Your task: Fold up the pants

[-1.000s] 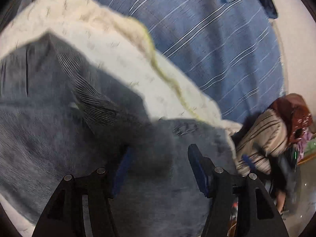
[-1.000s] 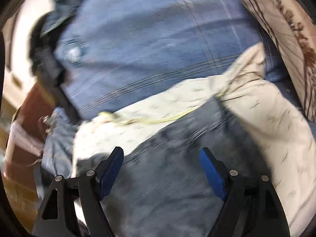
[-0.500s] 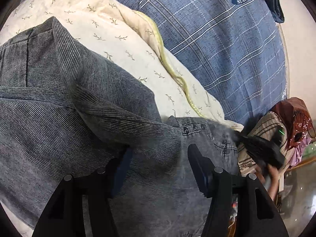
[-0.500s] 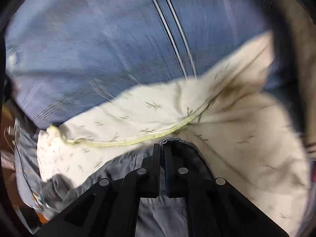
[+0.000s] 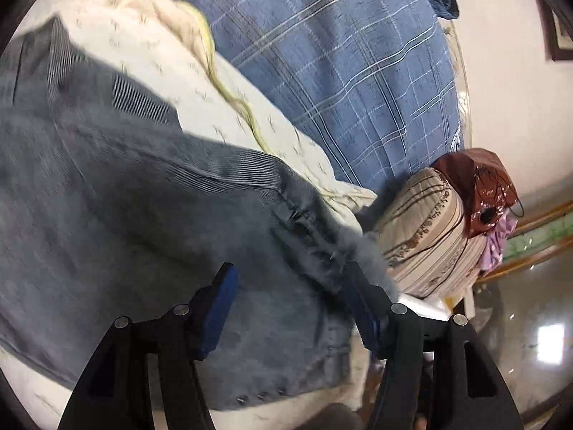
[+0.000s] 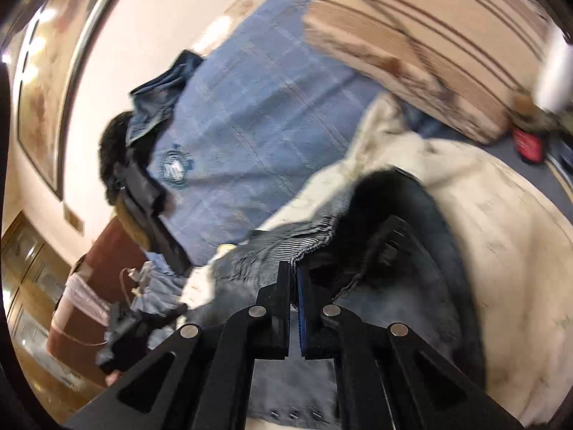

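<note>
1. Blue plaid bedding [image 5: 351, 71] fills the upper middle of the left wrist view, with a cream sprigged quilt [image 5: 150, 53] lying over it toward the upper left and a pale wall at the far right.
2. Grey corduroy pants [image 5: 118, 222] spread over the quilt across the left and centre of that frame, their waistband and fly running down toward the lower right.
3. Left tool [image 5: 293, 308] sits at the bottom centre of its view, its blue pads well apart and the jaws opening; pants fabric lies between and beneath them, and the pads do not press on it.
4. A striped beige cushion [image 5: 429, 229] stands at the right of the left wrist view, with a glossy brown bag [image 5: 483, 186] just beside it at its upper right.
5. Right tool [image 6: 294, 279] at the bottom centre of its own view is clamped narrow on a ribbed edge of the pants [image 6: 279, 247], which bunches up just above the tips (this frame is blurred).
6. Behind it the same bedding [image 6: 258, 114] runs to the upper middle, and the cushion [image 6: 429, 28] crosses the upper right.
</note>
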{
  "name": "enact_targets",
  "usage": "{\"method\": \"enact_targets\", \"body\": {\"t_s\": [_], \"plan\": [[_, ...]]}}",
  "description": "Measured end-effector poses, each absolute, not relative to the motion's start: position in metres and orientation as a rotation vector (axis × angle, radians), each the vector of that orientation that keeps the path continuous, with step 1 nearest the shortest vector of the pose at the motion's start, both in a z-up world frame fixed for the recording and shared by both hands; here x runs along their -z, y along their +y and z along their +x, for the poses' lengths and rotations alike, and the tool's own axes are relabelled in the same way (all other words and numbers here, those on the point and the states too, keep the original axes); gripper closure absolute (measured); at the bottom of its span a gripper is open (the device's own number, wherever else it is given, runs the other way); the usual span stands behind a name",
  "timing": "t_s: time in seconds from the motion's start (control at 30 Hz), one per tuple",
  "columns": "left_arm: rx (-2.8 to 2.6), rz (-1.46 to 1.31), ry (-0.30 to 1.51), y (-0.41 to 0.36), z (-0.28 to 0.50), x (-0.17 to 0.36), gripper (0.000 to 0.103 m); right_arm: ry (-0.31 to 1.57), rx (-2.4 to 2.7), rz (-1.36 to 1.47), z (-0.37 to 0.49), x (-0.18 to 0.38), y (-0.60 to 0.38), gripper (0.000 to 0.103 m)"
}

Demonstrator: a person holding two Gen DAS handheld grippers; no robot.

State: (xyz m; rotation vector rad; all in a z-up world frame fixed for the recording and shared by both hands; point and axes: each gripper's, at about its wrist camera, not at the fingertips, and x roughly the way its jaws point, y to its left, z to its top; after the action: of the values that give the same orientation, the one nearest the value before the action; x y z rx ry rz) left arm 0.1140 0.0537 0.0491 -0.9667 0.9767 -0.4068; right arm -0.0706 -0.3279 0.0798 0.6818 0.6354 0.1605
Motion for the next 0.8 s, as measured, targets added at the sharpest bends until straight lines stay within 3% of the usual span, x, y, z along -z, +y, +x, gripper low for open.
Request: {"method": "enact_targets", "body": {"t_s": [0.17,0.23,0.27,0.3,0.33,0.63,0.8], "plan": [[0.322,-0.959,0.976,0.039,0.129,-0.05,0.034,0.642,-0.111,0.719,-0.077,-0.071,-0.347,0.101],[0.246,-0.905,1.045,0.028,0.142,-0.038,0.038,0.656,-0.096,0.719,-0.075,-0.068,-0.35,0.101],[0.205,-0.885,1.084,0.025,0.146,-0.029,0.055,0.666,-0.09,0.719,-0.076,-0.064,-0.353,0.101],[0.167,-0.859,1.11,0.023,0.148,-0.023,0.092,0.682,-0.082,0.716,-0.072,-0.063,-0.352,0.101],[0.148,-0.847,1.122,0.023,0.147,-0.019,0.099,0.7,-0.065,0.707,-0.071,-0.061,-0.352,0.101],[0.265,-0.793,0.903,0.032,0.071,-0.076,0.1,0.634,-0.028,0.649,-0.107,-0.1,-0.349,0.101],[0.25,-0.643,1.082,0.016,0.041,-0.017,0.1,0.907,0.148,0.606,-0.102,-0.053,-0.343,0.101]]}}
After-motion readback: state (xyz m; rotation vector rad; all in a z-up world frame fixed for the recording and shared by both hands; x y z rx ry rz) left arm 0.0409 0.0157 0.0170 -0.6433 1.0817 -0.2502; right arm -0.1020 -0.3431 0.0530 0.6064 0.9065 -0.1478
